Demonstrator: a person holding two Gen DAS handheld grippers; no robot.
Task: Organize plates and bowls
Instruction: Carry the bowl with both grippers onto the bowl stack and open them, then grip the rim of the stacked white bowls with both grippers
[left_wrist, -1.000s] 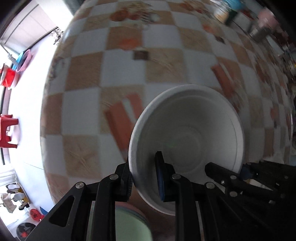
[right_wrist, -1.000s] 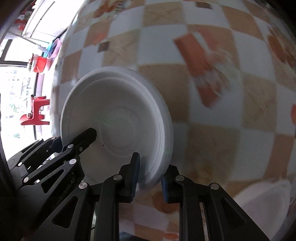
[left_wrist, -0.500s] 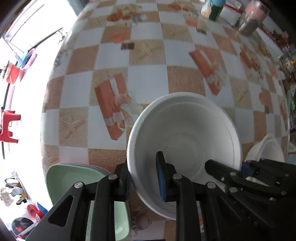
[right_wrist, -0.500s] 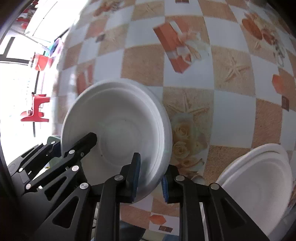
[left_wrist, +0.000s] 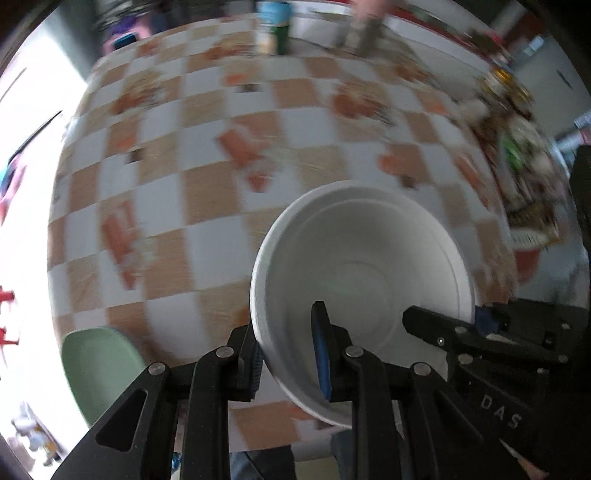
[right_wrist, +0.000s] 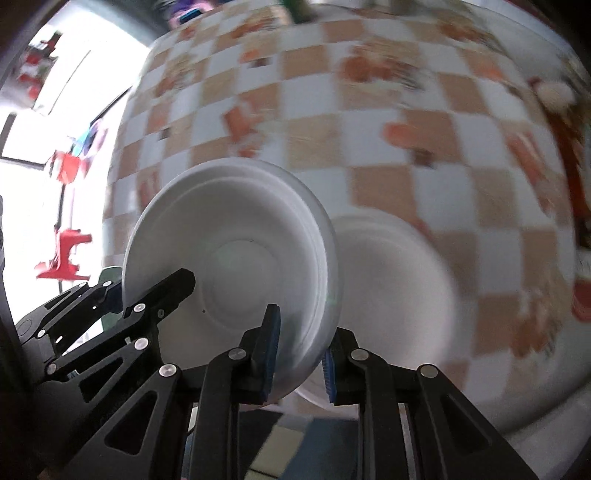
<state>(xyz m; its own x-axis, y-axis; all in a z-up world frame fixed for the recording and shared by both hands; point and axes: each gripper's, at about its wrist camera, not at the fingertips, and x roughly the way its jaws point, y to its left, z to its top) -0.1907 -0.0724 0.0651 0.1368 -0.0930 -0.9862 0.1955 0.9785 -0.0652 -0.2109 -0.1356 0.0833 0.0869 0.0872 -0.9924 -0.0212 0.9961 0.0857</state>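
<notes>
**Both grippers grip one white bowl above the checkered table**

While the left gripper (left_wrist: 288, 354) pinches the near rim of the white bowl (left_wrist: 364, 280) between its blue-padded fingers, one finger sits outside the wall and the other inside the hollow. The right gripper (right_wrist: 300, 350) clamps the same bowl (right_wrist: 236, 266) at another stretch of rim, its pads pressed to either side of the thin edge. Each gripper shows in the other's view: the right one enters the left wrist view at lower right, reaching toward the bowl's rim, and the left one reaches into the bowl's hollow from the lower left of the right wrist view.

The bowl is held in the air above the near part of the table (left_wrist: 207, 206), tilted so its inside faces each camera. It is plain matte white with stepped rings inside and a flat round base.

Just behind it in the right wrist view lies a white plate (right_wrist: 395, 280), partly covered by the bowl and blurred; whether it is one plate or several I cannot tell. A pale green dish (left_wrist: 98, 365) sits at the table's near left edge, cut off by the gripper frame. At the far edge stand a bottle (left_wrist: 273, 31) and other blurred containers; clutter along the right side is too smeared to name. A red stool (right_wrist: 66, 254) stands on the bright floor beyond.
</notes>
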